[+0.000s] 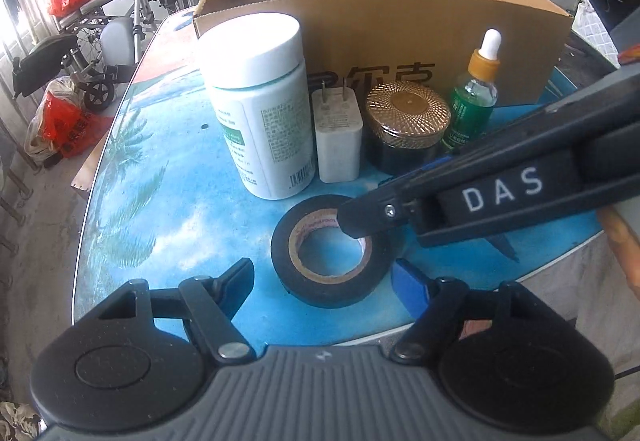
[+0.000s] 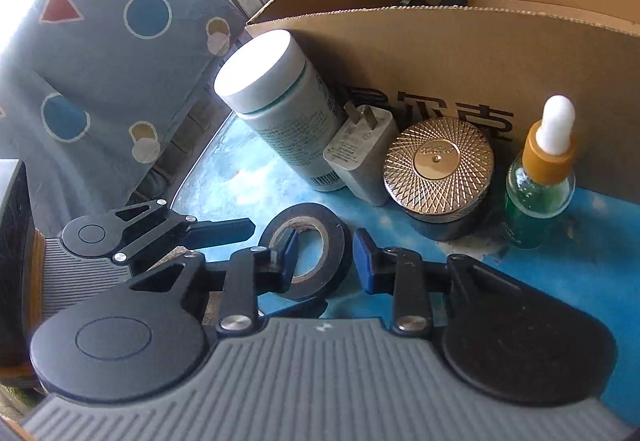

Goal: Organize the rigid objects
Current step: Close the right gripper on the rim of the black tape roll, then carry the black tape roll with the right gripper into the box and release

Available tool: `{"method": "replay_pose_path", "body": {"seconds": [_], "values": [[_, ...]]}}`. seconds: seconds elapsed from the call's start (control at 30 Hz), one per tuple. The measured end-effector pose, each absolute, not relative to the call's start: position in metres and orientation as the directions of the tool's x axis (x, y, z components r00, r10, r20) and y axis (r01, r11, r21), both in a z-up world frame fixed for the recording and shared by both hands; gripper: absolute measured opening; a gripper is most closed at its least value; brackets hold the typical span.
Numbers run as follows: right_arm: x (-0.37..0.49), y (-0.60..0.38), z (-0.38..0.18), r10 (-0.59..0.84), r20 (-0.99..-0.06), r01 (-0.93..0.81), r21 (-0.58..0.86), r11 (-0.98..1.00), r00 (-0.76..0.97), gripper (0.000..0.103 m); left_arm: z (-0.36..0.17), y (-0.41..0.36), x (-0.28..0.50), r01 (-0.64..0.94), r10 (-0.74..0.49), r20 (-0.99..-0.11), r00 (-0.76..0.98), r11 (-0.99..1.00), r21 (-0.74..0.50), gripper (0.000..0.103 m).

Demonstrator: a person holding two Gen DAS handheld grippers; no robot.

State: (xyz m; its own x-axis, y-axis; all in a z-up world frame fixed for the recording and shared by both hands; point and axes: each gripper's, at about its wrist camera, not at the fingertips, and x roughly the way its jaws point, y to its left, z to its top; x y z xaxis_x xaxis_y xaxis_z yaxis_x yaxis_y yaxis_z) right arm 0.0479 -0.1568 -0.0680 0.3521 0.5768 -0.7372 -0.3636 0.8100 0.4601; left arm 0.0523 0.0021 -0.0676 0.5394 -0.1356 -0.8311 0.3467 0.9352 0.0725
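Your roll of black electrical tape (image 1: 332, 251) lies flat on the blue table (image 1: 168, 177), near the front edge and closer to you than the row of items along the cardboard box (image 1: 380, 29).

Your left gripper (image 1: 324, 277) hangs just short of the roll with its jaws spread wide, one black fingertip off to the left and the blue-padded one at the right, just beside the roll's edge. Neither pad presses on the tape, so it holds nothing.

Your right gripper (image 2: 324, 261) comes in from the right. Its left finger (image 2: 286, 261) sits inside the roll's hole and the right finger stands outside the rim, so one wall of the ring is between the jaws. They are narrowed, but a gap shows beside the right pad and you cannot call it a firm grip yet.

Against the near wall of the box, from left to right, stand a white pill bottle (image 1: 260, 109), a white plug adapter (image 1: 338, 137), a black jar with a gold lid (image 1: 404, 125) and a green dropper bottle (image 1: 476, 93). They are crowded together, the adapter just beside the bottle. A wheelchair (image 1: 104, 41) stands on the floor far left.
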Motion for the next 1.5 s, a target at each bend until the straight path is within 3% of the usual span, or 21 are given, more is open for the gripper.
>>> {"method": "replay_pose_path", "body": {"seconds": [0.2,0.67,1.13,1.5], "values": [[0.054,-0.139,-0.078,0.529,-0.774,-0.402,0.386,0.83,0.349,0.017,-0.069,0.0,0.05,0.342,-0.156,-0.825,0.543,0.938,0.048,0.067],[0.029,-0.175,-0.076,0.434,-0.813,-0.316,0.324,0.892,0.39,0.017,-0.071,-0.045,0.04,0.49,-0.239,-0.825,0.511,0.87,0.051,0.066],[0.022,-0.181,-0.075,0.428,-0.8,-0.314,0.314,0.896,0.42,0.017,-0.068,-0.047,0.045,0.465,-0.245,-0.832,0.498,0.885,0.018,0.065],[-0.009,-0.171,0.003,0.456,-0.69,-0.392,0.263,0.882,0.563,0.017,0.009,-0.024,0.012,0.429,-0.268,-0.717,0.644,0.902,0.048,0.065]]}}
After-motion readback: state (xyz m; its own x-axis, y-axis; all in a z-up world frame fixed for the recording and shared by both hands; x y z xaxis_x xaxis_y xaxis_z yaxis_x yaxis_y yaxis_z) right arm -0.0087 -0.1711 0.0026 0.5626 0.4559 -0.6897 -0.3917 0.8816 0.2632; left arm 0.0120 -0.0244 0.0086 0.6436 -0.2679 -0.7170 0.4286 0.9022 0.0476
